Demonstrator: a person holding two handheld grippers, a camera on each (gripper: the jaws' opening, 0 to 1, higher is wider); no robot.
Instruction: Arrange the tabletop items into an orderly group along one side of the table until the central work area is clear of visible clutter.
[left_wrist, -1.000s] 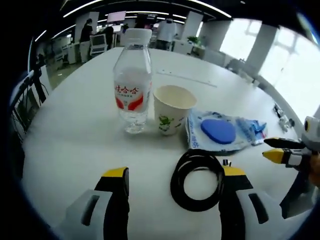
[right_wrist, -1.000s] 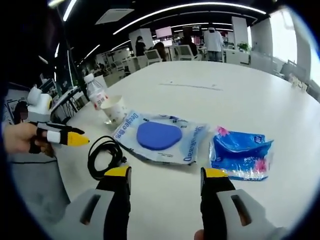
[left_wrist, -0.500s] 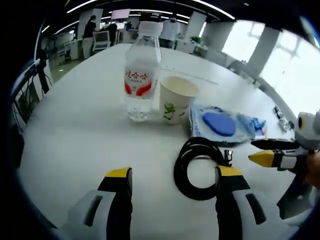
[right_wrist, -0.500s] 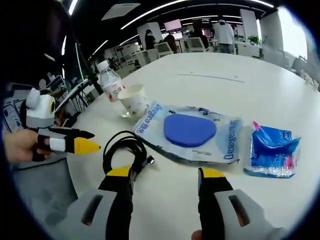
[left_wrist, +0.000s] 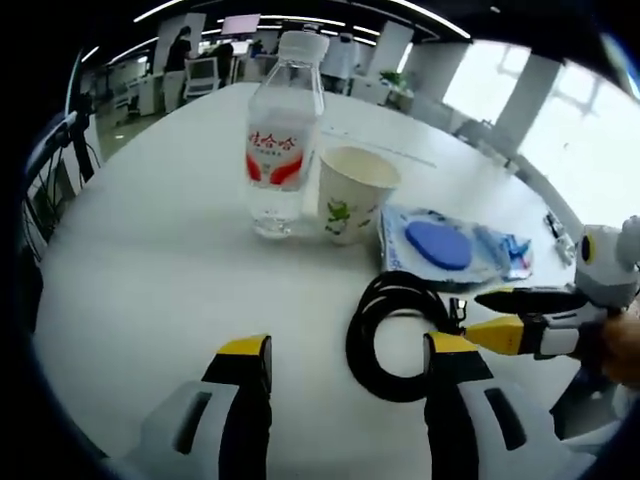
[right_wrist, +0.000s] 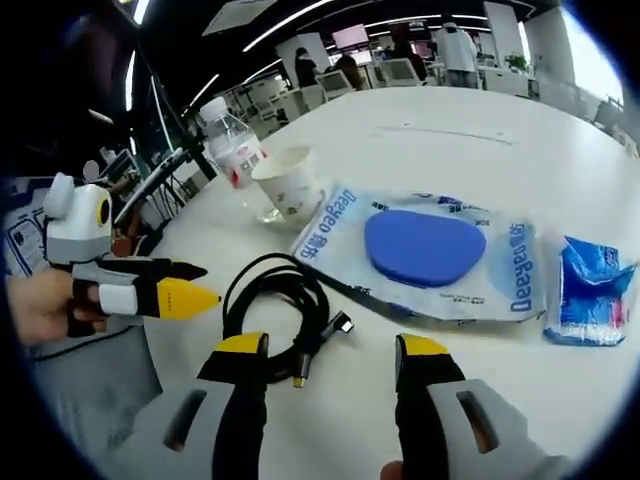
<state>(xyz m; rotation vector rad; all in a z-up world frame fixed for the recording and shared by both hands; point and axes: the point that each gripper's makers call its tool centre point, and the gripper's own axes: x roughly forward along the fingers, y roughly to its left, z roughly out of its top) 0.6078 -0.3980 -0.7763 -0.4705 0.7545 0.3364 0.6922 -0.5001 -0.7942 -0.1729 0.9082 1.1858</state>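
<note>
clearly "deepeeg" on blue-pad packet (right_wrist: 425, 255), both grippers (left_wrist: 345, 355) (right_wrist: 325, 350) released, coiled cable (right_wrist: 280, 305) between

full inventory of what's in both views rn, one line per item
bottle: 1, clear with white cap and red label, upright on the table beside the cup
cup: 1, white paper with green print, upright, between bottle and pouch
pouch: 1, clear with blue print and a blue pad inside, flat on the table
tissue pack: 1, blue, flat beside the pouch, on the side away from the cup
cable: 1, black, coiled, nearest the grippers
table: 1, white, carries everything
people: several, standing in the office behind, far off
left gripper: yellow-tipped jaws, open, cable coil by its right jaw
right gripper: yellow-tipped jaws, open, cable end between them
hand: 1, holding the left gripper
</note>
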